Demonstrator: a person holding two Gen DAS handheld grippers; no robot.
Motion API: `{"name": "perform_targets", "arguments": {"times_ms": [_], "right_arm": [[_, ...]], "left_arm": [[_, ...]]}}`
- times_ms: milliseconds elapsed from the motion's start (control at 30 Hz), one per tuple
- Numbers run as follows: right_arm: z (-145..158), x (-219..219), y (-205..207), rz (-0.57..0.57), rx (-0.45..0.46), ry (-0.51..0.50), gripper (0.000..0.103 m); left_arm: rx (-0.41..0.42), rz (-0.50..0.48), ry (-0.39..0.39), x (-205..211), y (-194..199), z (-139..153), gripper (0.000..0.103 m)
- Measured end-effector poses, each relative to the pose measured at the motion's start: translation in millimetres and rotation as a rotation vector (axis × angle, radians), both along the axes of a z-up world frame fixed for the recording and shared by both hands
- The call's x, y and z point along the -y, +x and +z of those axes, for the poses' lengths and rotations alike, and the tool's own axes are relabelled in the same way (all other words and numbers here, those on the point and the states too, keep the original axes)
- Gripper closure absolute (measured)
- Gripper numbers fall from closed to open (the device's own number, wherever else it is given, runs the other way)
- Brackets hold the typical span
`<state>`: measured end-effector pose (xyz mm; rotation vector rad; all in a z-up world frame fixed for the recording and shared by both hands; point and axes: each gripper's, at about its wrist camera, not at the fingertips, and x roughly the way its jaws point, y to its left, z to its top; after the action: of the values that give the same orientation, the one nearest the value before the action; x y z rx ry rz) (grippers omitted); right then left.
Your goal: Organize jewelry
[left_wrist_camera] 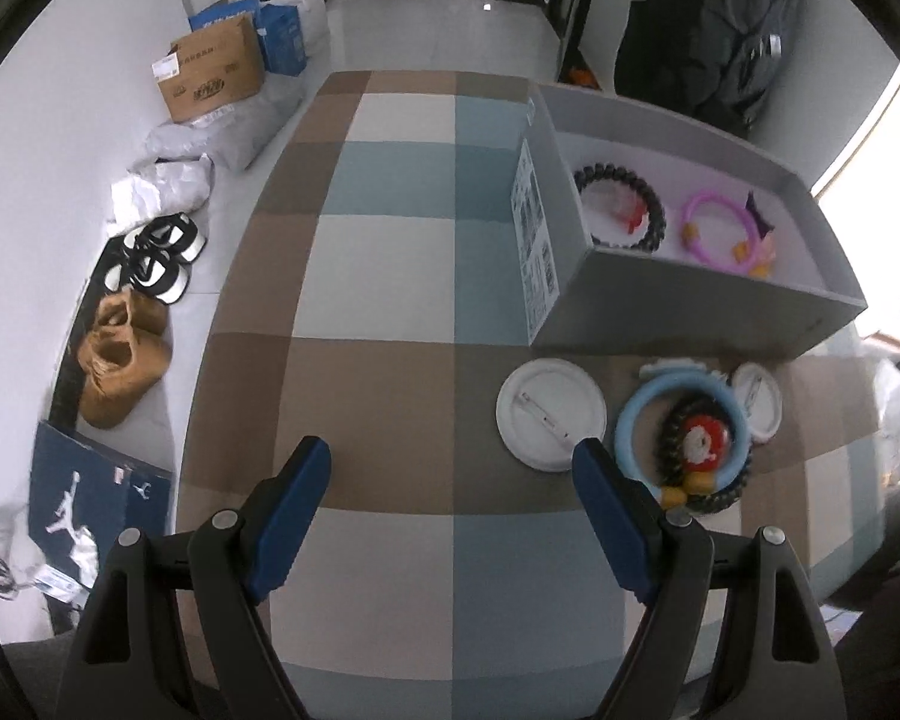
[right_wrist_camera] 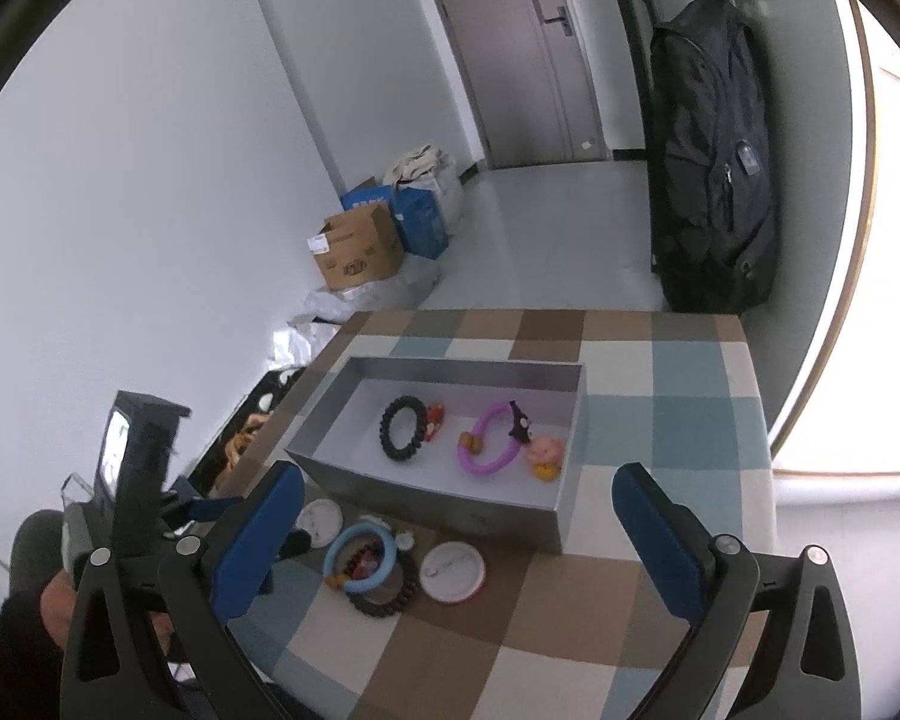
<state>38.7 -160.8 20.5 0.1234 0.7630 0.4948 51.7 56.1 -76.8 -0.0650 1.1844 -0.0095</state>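
- While both grippers hung over the checked table (left_wrist_camera: 390, 372), the left gripper (left_wrist_camera: 450, 516) had its jaws spread wide and empty, and the right gripper (right_wrist_camera: 456, 534) was likewise released, holding nothing.
- At the left gripper's 2 o'clock lay the loose pile: a blue ring (left_wrist_camera: 630, 420) over a black bracelet (left_wrist_camera: 720, 498), flanked by a white badge (left_wrist_camera: 549, 414) and a smaller badge (left_wrist_camera: 762, 402).
- The grey box (right_wrist_camera: 450, 510), at 12 o'clock from the right gripper, already held a black bracelet and a pink ring (right_wrist_camera: 489, 438).
- Likely risk: because ring and bracelet overlapped, a pinch could drag both or flick one off the edge.
- The box's near wall stood between pile and tray; a low carry could clip it.
- Shoes (left_wrist_camera: 126, 360) and cartons (left_wrist_camera: 210, 72) sat on the floor at 9 to 11 o'clock.
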Motion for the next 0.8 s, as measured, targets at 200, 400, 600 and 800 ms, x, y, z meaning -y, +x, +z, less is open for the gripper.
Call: {"name": "perform_targets", "arguments": {"times_ms": [200, 400, 600, 800], "right_arm": [[3, 4, -1, -0.004, -0.002, 0.012, 0.000], [4, 7, -2, -0.009, 0.002, 0.021, 0.000], [5, 8, -4, -0.009, -0.002, 0.023, 0.000], [1, 11, -4, -0.016, -0.040, 0.042, 0.000]], "left_arm": [[0.012, -0.047, 0.058, 9, 1, -3, 0.024], [0.055, -0.104, 0.114, 21, 3, -1, 0.024], [0.108, -0.183, 0.177, 33, 1, 1, 0.030], [0.122, -0.283, 0.177, 50, -6, 6, 0.073]]}}
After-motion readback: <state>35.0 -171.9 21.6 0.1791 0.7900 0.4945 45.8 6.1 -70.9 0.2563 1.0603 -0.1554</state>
